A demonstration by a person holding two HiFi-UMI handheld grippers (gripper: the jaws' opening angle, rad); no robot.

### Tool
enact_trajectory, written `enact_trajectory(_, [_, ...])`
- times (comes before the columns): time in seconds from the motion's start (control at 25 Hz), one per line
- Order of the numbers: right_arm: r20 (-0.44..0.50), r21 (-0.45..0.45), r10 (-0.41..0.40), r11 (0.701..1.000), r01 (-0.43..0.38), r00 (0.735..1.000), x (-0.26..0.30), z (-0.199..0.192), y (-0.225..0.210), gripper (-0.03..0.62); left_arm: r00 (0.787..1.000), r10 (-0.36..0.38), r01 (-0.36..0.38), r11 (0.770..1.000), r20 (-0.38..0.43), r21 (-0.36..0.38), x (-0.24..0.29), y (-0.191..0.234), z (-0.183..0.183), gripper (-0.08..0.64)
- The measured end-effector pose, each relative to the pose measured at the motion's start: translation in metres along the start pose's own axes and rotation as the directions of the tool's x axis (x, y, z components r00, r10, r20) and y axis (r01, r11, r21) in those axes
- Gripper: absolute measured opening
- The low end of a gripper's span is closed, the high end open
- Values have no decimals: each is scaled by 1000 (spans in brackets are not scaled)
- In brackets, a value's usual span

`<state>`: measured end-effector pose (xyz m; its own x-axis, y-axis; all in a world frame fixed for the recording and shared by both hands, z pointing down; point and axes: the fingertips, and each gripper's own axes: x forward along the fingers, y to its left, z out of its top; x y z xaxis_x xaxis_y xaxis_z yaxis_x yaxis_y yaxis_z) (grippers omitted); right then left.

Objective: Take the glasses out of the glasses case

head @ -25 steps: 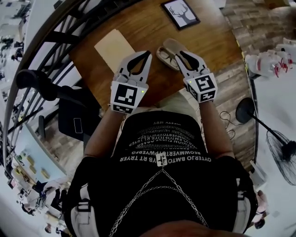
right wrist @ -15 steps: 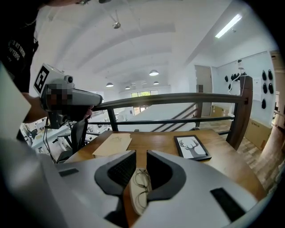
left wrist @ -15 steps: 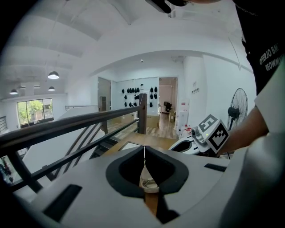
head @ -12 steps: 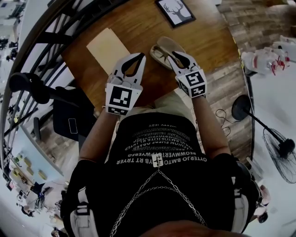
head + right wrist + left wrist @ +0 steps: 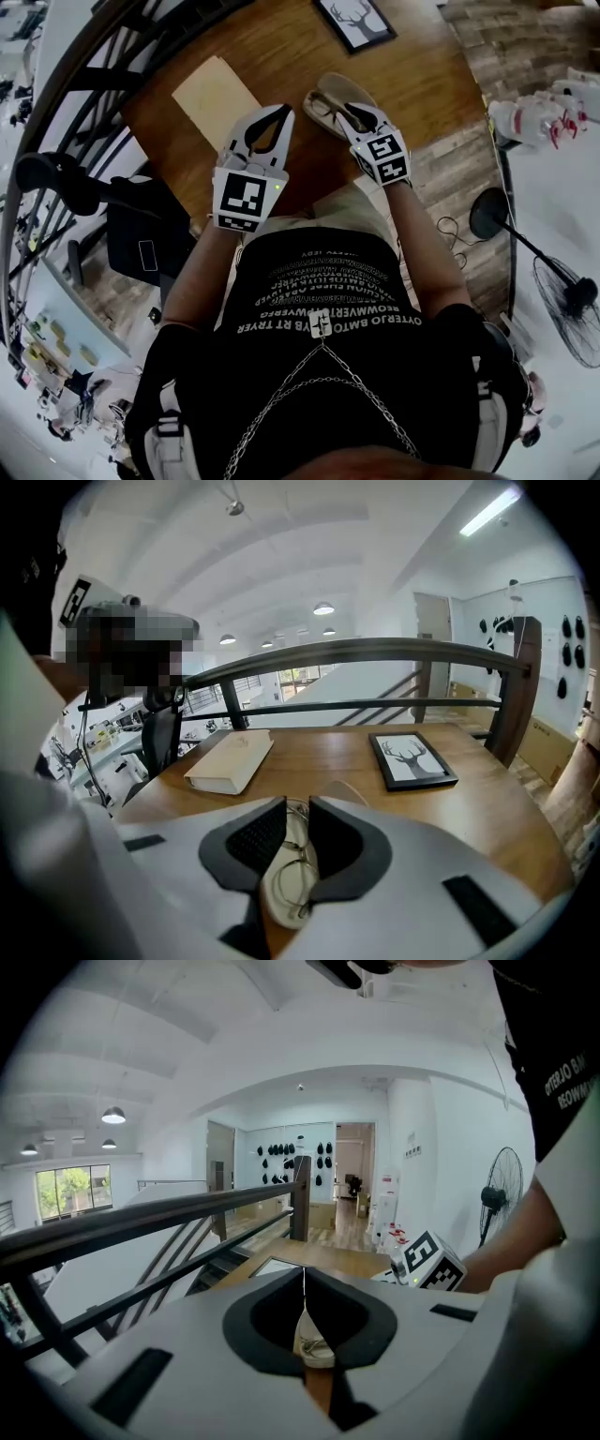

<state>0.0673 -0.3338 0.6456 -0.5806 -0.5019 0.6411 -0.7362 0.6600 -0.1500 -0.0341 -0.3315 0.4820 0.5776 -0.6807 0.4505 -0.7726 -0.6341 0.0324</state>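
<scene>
An open beige glasses case [image 5: 349,87] lies on the wooden table [image 5: 422,75], with thin wire-framed glasses [image 5: 328,107] in its lower shell. My right gripper [image 5: 343,114] hangs just over the case, pointing down at it. In the right gripper view its jaws [image 5: 298,803] stand a narrow gap apart, and the glasses [image 5: 292,885] lie below in the case [image 5: 274,907], untouched by the pads. My left gripper [image 5: 282,110] floats left of the case with its tips touching and nothing in them. The case [image 5: 314,1346] shows under its jaws [image 5: 303,1271].
A cream book [image 5: 211,89] lies on the table's left part. A black-framed deer picture [image 5: 354,21] lies at the far side. A dark railing [image 5: 103,56] runs behind the table, an office chair [image 5: 122,202] stands to the left, and a floor fan [image 5: 562,300] to the right.
My right gripper has sunk toward the case and now sits close over the glasses. My left gripper has stayed where it was, still shut.
</scene>
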Motion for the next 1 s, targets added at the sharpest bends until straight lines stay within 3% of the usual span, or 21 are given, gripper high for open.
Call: enact_trajectory(1.0, [-150,9,-4,1000,6,989,57,-52,-18,78,999,-5,5,1000,-32,-3,4,3,-8,29])
